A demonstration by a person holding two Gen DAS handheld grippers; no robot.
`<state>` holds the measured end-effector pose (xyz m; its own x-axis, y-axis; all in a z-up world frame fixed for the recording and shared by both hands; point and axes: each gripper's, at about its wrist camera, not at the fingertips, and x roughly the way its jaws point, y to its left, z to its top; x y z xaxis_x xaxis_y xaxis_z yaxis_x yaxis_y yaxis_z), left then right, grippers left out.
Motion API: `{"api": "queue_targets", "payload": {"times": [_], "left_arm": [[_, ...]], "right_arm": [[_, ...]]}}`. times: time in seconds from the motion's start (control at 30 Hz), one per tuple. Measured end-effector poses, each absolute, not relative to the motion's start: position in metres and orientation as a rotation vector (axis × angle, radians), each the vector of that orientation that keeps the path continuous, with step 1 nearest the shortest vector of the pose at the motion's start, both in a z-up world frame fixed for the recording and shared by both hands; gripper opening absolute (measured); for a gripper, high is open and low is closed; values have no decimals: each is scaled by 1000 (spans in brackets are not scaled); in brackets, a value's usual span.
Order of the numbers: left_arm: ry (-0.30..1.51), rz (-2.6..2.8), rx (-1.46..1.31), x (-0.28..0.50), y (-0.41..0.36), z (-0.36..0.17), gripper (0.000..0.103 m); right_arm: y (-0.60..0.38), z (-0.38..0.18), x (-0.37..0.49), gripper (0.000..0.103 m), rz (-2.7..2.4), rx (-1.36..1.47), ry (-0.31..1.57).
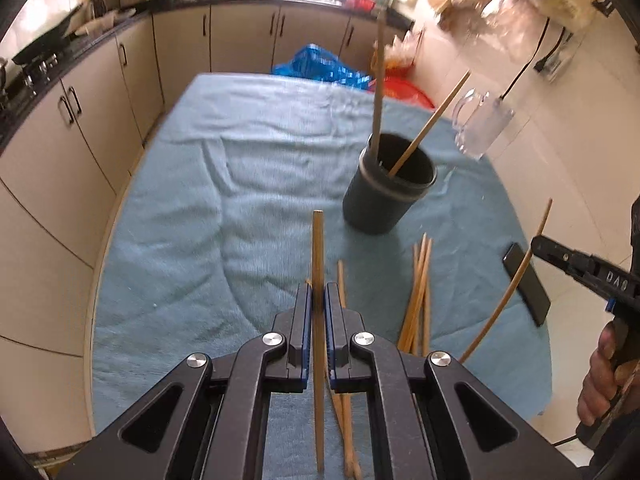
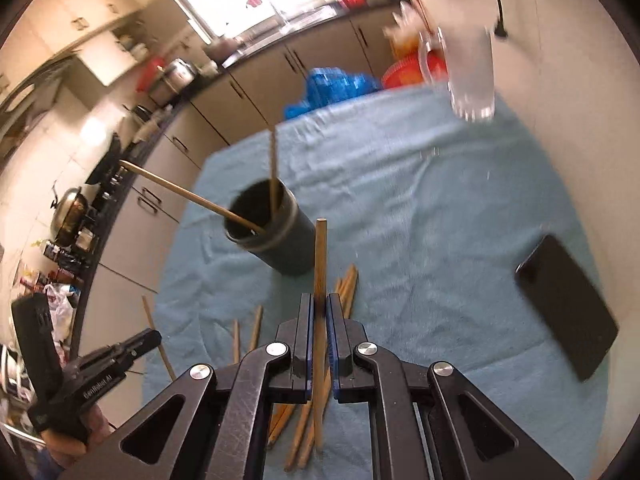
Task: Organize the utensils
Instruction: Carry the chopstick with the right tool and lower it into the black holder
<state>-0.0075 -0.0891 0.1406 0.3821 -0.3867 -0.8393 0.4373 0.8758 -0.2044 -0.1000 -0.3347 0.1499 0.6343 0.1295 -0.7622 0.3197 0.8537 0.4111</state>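
Your left gripper [image 1: 318, 300] is clamped on one pale wooden chopstick [image 1: 318, 248], which stands upright between the blue-lined pads and projects past the fingertips. Your right gripper [image 2: 320, 312] is likewise closed on a second wooden chopstick [image 2: 320, 256], held upright between its pads.

Just beyond and below both sets of fingertips, the loose bamboo chopsticks [image 1: 418, 292] lie in a fanned heap on the light blue towel-like cloth [image 1: 224, 184] covering the table. Ahead of the left gripper and to its right stands the dark cylindrical utensil holder [image 1: 384, 196], upright on the cloth, with two sticks leaning inside it. From the right gripper, the same holder sits ahead and to the left.

To the right of your right gripper, a black smartphone [image 2: 568, 304] lies flat on the cloth. Farther ahead, near the far right edge, stands a clear glass mug [image 1: 480, 128]. Beige kitchen cabinets [image 1: 80, 128] run beyond the table.
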Motion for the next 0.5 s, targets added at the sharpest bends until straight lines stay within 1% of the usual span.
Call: {"api": "queue_targets", "payload": {"times": [0.23, 0.5], "left_arm": [[990, -522, 43, -15, -89, 163, 6], [964, -525, 40, -20, -91, 174, 6]], "right_arm": [[-333, 161, -114, 6, -98, 536, 844], [-339, 171, -122, 6, -102, 534, 812]]}}
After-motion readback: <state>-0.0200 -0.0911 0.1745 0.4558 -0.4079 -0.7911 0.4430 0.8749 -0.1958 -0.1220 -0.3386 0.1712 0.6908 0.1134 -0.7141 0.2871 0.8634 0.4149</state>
